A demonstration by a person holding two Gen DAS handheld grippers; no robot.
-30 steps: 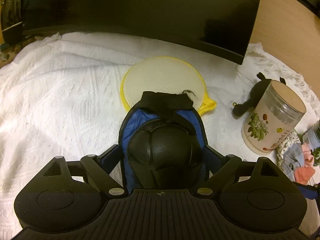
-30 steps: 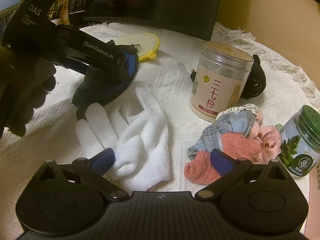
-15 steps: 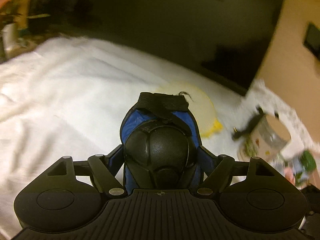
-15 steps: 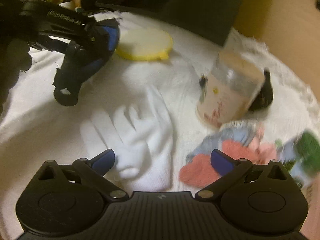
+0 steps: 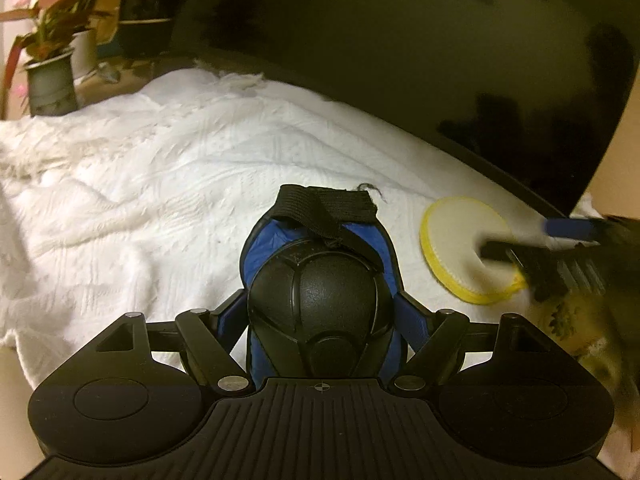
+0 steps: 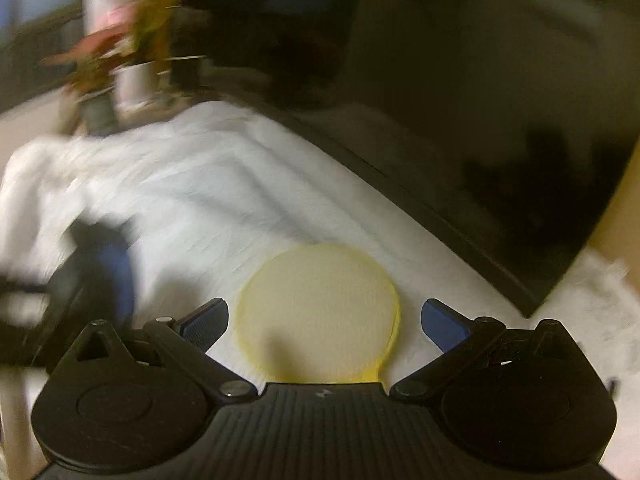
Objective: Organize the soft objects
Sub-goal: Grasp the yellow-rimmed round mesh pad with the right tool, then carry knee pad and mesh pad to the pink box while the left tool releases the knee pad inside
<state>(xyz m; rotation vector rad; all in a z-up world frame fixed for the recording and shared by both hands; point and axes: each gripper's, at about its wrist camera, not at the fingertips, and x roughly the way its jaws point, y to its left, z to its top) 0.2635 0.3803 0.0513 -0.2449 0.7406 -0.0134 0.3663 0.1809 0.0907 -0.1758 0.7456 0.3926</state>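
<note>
Left tool angled downward, clamping knee pad.

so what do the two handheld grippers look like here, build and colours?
Both match: matte black plastic, a ribbed centre deck flanked by two round housings with disc caps, and angled black linkage arms with silver pivot pins. The right gripper has blue textured finger pads. The left gripper shows the same blue on its fingers. No cables, sleeves or readable markings show.
</note>
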